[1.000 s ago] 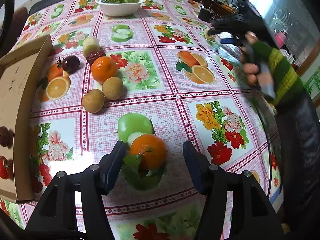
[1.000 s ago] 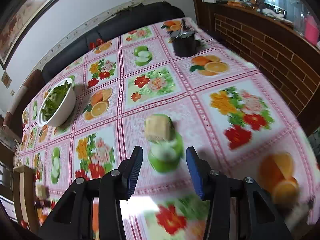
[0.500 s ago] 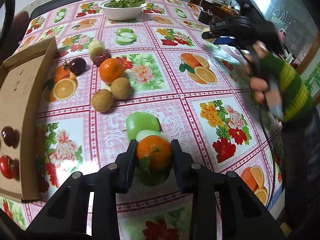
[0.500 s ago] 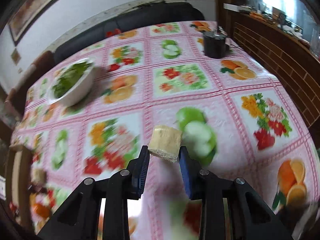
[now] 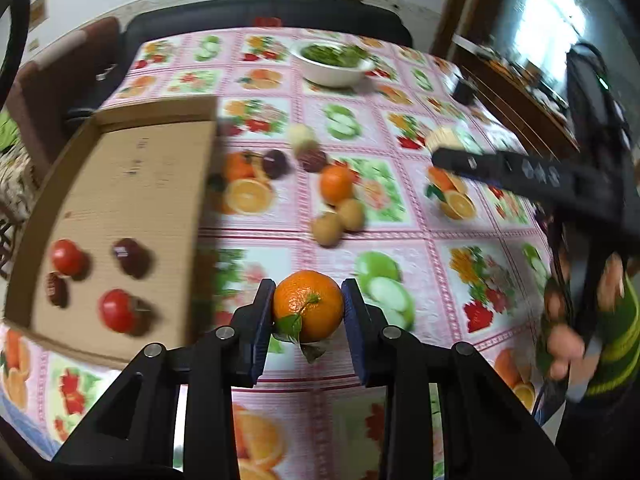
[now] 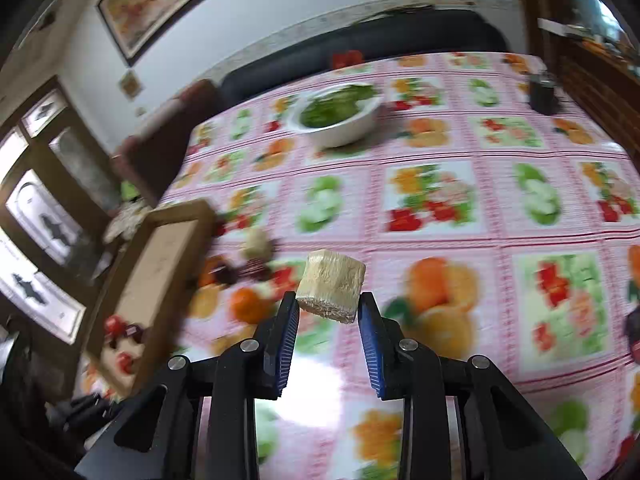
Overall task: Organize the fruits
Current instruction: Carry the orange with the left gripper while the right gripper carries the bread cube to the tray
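The shallow brown cardboard box [image 5: 120, 184] is sitting far left, already holding a few red and dark fruits. The left gripper [image 5: 308, 312] is pinching a round orange tangerine with a green leaf [image 5: 308, 305] just above the tablecloth. It's round, so it could squirt out. Further right, the right gripper [image 6: 329, 312] is clamping a pale wrapped cylinder chunk [image 6: 330, 286] only at its bottom edge — looking ready to tip out.

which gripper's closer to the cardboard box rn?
Left. The left gripper, shut on an orange, sits just beside the box. The right gripper, shut on a pale chunk, is farther out over the table.
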A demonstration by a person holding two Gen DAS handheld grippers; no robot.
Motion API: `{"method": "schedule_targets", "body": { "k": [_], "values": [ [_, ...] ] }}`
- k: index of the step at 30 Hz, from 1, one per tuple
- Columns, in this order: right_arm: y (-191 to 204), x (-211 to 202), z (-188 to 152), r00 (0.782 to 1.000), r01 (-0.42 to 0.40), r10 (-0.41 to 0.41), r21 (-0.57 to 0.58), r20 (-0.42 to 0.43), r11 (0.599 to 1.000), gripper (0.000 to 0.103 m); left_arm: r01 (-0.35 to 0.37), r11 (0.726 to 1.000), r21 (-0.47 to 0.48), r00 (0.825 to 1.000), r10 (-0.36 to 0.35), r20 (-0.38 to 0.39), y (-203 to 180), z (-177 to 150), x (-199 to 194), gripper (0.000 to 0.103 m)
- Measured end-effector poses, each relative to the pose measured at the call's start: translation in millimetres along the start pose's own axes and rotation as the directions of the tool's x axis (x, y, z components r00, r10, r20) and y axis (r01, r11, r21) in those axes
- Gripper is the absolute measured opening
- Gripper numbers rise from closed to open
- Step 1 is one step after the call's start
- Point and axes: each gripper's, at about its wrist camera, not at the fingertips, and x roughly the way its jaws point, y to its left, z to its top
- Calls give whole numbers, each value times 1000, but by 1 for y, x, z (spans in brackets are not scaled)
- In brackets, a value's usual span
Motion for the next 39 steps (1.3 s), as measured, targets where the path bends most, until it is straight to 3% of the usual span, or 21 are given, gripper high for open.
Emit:
{"method": "schedule_targets", "body": {
  "k": [6, 15, 23, 39],
  "values": [
    [51, 6, -15, 994, -104, 102, -58, -37, 993, 31, -49, 995, -87, 998, 53, 40, 43, 0, -19, 31],
    [104, 15, -22, 983, -176, 167, -131, -77, 976, 31, -127, 973, -191, 987, 144, 77, 95, 1, -36, 31],
    [141, 20, -19, 979, -199, 185, -205, -85, 958, 30, -169, 955, -242, 977, 195, 85, 122, 1, -41, 31],
    [166, 37, -15, 973, -222, 199, -240, -117, 945, 30, -190, 940, -282, 972, 221, 84, 146, 8, -40, 31]
  ]
}}
